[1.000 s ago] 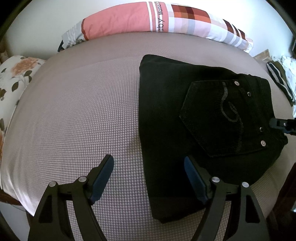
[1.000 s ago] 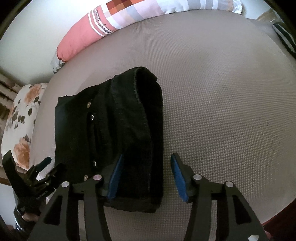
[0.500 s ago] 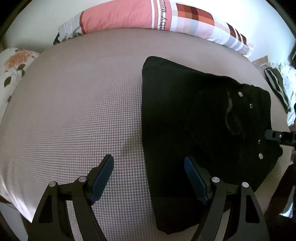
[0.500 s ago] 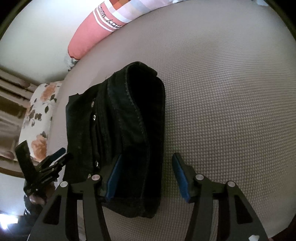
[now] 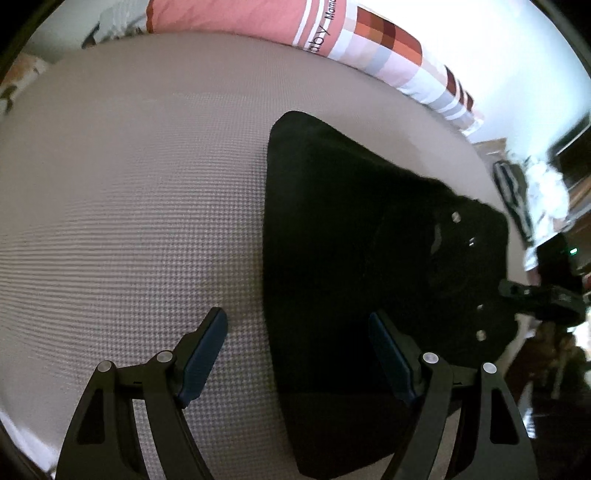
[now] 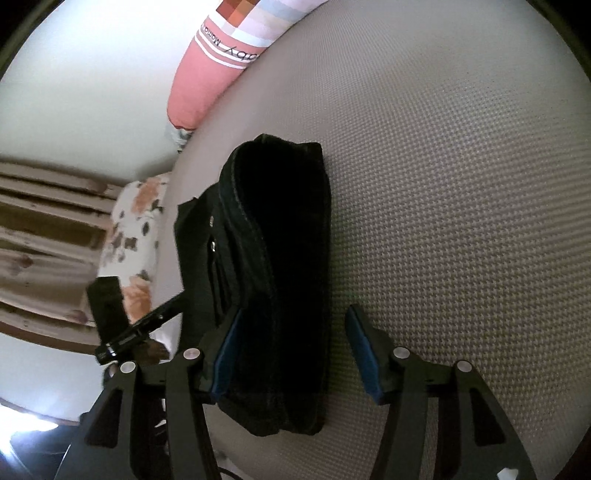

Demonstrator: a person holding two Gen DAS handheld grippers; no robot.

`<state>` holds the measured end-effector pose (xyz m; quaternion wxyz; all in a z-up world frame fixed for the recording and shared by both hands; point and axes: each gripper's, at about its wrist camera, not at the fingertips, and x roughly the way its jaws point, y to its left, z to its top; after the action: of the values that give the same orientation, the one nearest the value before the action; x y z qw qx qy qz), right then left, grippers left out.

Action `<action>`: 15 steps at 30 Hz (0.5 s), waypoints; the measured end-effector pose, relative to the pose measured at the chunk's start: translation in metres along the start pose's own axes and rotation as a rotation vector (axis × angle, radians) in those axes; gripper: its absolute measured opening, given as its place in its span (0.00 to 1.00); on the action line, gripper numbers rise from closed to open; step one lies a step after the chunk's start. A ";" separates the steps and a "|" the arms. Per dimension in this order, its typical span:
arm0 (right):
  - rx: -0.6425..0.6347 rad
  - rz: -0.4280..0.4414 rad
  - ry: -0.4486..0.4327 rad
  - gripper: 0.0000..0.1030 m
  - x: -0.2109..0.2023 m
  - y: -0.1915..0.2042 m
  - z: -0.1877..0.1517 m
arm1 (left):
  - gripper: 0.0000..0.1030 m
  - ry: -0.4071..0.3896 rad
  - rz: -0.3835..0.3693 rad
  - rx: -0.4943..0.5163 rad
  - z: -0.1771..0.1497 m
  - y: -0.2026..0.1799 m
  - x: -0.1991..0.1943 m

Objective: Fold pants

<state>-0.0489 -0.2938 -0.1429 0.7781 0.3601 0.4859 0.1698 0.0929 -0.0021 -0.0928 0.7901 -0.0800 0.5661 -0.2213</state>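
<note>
Black pants point(image 5: 362, 266) lie folded into a thick rectangular bundle on the grey woven mattress point(image 5: 129, 184); rivets and a back pocket face up. My left gripper point(image 5: 297, 347) is open, its fingers straddling the bundle's near left edge. My right gripper point(image 6: 291, 350) is open at the waistband end of the pants point(image 6: 280, 266), jaws wide on either side of the thick folded edge, touching nothing clearly. The right gripper's tip shows at the left wrist view's right edge point(image 5: 517, 290); the left one shows in the right wrist view point(image 6: 136, 332).
A pink and checkered pillow point(image 5: 295, 29) lies along the far edge by the white wall. A floral cushion point(image 6: 133, 236) sits at the left end. Striped and white clothes point(image 5: 524, 199) are piled at the right end. The mattress edge drops off near me.
Both grippers have swung and tilted, the left view rotating toward the right end, the right view toward the left end. The pants stay in place. Both grippers remain open.
</note>
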 end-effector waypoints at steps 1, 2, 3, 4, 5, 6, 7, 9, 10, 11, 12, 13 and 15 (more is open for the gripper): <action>0.004 0.008 0.006 0.48 0.002 -0.001 0.001 | 0.76 0.005 -0.026 -0.006 0.002 0.002 0.000; 0.005 0.019 0.009 0.47 0.003 -0.002 0.002 | 0.76 0.014 -0.053 -0.011 0.004 0.004 0.000; 0.003 0.028 0.011 0.46 0.004 -0.003 0.003 | 0.75 0.022 -0.073 -0.016 0.006 0.005 0.000; 0.003 0.031 0.018 0.44 0.006 -0.003 0.005 | 0.75 0.027 -0.088 -0.018 0.008 0.006 0.001; 0.000 0.037 0.024 0.42 0.008 -0.002 0.007 | 0.75 0.033 -0.112 -0.020 0.010 0.006 0.002; -0.004 0.040 0.029 0.42 0.010 -0.002 0.008 | 0.75 0.041 -0.132 -0.020 0.012 0.005 0.003; -0.012 0.045 0.031 0.42 0.011 -0.002 0.009 | 0.75 0.044 -0.147 -0.020 0.013 0.005 0.004; -0.021 0.048 0.040 0.41 0.014 -0.001 0.012 | 0.73 0.053 -0.185 -0.020 0.016 0.003 0.007; -0.023 0.055 0.046 0.41 0.014 -0.001 0.014 | 0.73 0.051 -0.197 -0.026 0.017 0.003 0.007; -0.024 0.059 0.049 0.41 0.014 -0.002 0.015 | 0.73 0.050 -0.212 -0.025 0.019 0.003 0.008; -0.024 0.067 0.052 0.40 0.016 -0.003 0.017 | 0.73 0.050 -0.221 -0.026 0.020 0.003 0.009; -0.023 0.075 0.053 0.39 0.017 -0.004 0.018 | 0.72 0.049 -0.234 -0.031 0.021 0.004 0.010; -0.015 0.094 0.060 0.37 0.022 -0.005 0.022 | 0.71 0.049 -0.263 -0.041 0.024 0.006 0.012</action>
<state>-0.0194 -0.2923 -0.1541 0.7571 0.3714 0.4902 0.2204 0.1201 -0.0054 -0.0969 0.7383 -0.1645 0.5743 -0.3131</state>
